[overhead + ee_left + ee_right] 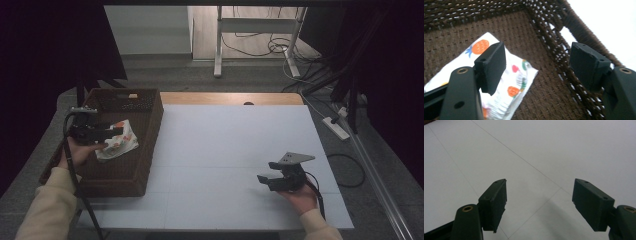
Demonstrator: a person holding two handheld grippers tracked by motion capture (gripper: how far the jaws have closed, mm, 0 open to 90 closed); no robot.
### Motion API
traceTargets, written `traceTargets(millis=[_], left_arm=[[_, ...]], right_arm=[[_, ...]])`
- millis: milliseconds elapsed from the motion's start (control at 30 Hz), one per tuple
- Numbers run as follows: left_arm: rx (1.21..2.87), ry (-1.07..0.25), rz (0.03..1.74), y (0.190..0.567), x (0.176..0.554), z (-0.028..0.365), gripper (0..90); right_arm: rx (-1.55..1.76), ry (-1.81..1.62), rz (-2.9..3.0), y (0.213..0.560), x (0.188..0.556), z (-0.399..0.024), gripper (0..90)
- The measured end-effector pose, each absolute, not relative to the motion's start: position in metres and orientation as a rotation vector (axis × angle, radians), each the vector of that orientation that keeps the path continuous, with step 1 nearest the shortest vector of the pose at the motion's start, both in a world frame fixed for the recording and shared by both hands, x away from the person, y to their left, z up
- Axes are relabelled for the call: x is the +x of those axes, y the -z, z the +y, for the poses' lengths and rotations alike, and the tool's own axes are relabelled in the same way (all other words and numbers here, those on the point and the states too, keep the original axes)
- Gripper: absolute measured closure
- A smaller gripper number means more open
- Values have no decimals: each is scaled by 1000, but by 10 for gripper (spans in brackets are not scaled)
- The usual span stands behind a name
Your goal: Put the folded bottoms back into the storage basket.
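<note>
A white cloth printed with orange fruit (118, 140) (506, 87) lies folded on the floor of a dark brown wicker basket (150, 107) (554, 32) at the table's left. My left gripper (116, 129) (537, 66) hangs open just above the cloth, its jaws wide apart and nothing between them. My right gripper (266, 176) (539, 203) rests open low over the white table surface (225, 140) at the front right, with only bare table between its jaws.
The basket's woven wall stands close beside the left gripper's right jaw. A strip of wood (230, 98) edges the table's far side. Beyond it are a desk frame (218, 40), cables and a power strip (336, 127) on the floor.
</note>
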State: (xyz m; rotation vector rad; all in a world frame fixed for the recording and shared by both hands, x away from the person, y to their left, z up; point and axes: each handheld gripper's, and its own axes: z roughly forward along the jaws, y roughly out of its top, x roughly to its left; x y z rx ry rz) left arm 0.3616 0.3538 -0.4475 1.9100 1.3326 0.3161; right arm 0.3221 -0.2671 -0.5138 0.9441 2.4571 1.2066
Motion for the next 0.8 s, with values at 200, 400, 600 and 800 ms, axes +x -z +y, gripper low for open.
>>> traceTargets(millis=[200,400,600,800], left_arm=[[1886,-306,1294,443,348,345,297],[1869,-289,1251,439,333,331,292],[1856,-264,1211,436,318,315,283],[1841,-260,1167,435,301,297,277]], right_arm=[[942,-1216,2458,513,322,-268,282],[942,-1217,2455,513,323,-269,282],[938,-1216,2456,512,323,-269,282],[935,-1220,2453,512,323,-270,282]])
